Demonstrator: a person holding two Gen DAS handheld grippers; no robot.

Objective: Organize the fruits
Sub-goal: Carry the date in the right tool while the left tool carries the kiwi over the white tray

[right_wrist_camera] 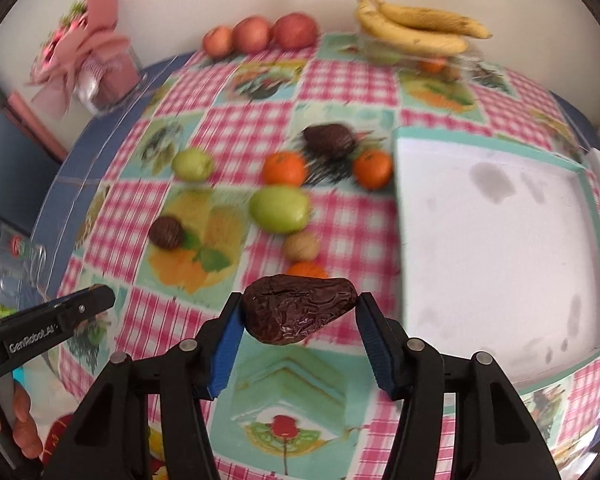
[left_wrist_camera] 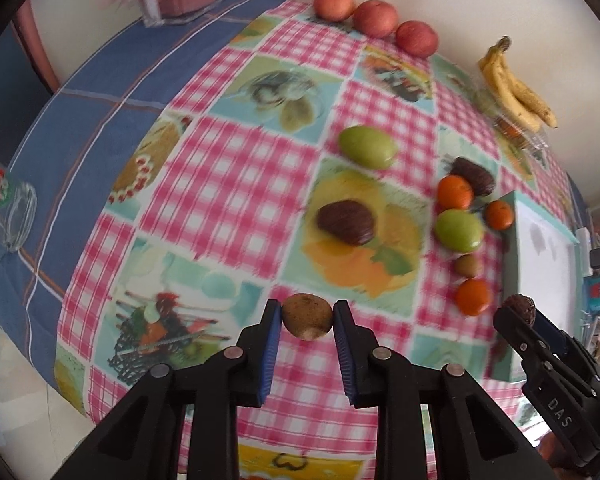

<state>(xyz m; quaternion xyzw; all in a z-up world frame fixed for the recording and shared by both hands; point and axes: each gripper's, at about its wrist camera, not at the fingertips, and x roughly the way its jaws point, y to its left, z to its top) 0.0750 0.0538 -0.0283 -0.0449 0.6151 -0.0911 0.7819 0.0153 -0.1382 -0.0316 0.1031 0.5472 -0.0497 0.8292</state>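
My left gripper (left_wrist_camera: pixel 307 312) is shut on a small brown kiwi (left_wrist_camera: pixel 307 317), held above the checked tablecloth. My right gripper (right_wrist_camera: pixel 300 306) is shut on a dark wrinkled avocado (right_wrist_camera: pixel 300 309), lifted left of the white tray (right_wrist_camera: pixel 500 240). Loose on the cloth lie two green fruits (left_wrist_camera: pixel 367 147) (left_wrist_camera: pixel 459 230), two more dark avocados (left_wrist_camera: pixel 346 222) (left_wrist_camera: pixel 473 176), three oranges (left_wrist_camera: pixel 454 192) and another kiwi (left_wrist_camera: pixel 468 265). Three apples (left_wrist_camera: pixel 376 18) line the back wall, and bananas (left_wrist_camera: pixel 516 88) rest on a clear box.
The white tray has a teal rim (right_wrist_camera: pixel 594 216) and takes up the table's right side. A glass mug (left_wrist_camera: pixel 16 216) stands on the blue cloth at the left edge. A pink gift box (right_wrist_camera: pixel 100 68) sits at the back left. A hand (right_wrist_camera: pixel 20 428) holds the left gripper's handle.
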